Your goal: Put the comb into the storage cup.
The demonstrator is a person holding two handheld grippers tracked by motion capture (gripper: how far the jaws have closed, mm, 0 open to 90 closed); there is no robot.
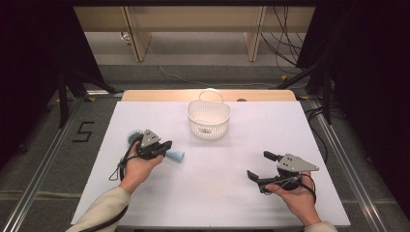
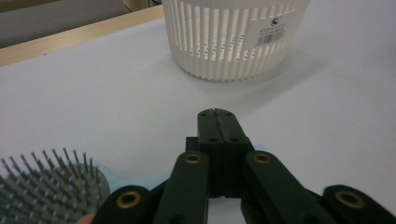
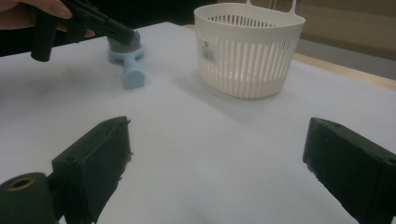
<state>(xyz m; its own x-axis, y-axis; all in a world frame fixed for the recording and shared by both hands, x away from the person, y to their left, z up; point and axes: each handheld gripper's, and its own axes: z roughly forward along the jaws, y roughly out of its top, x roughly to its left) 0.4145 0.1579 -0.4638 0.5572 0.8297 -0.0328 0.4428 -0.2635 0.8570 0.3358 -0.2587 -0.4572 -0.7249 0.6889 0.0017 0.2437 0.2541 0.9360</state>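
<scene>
A light blue hairbrush (image 1: 176, 155) lies flat on the white table, its bristled head (image 2: 46, 186) to the left and its handle (image 3: 132, 70) pointing right. My left gripper (image 1: 167, 145) is directly over the brush where handle meets head. Its jaws are pressed together with nothing between them (image 2: 218, 114), and the blue handle shows beneath them. A white slotted basket (image 1: 209, 118) with a loop handle stands at the back centre. My right gripper (image 1: 261, 165) hovers open over bare table at the right front, jaws far apart (image 3: 217, 154).
The white table cover (image 1: 217, 193) ends at a wooden strip (image 1: 159, 95) along the far edge. The basket (image 2: 233, 37) stands just beyond the left gripper's tips. Beyond the table are floor, cables and dark stands on both sides.
</scene>
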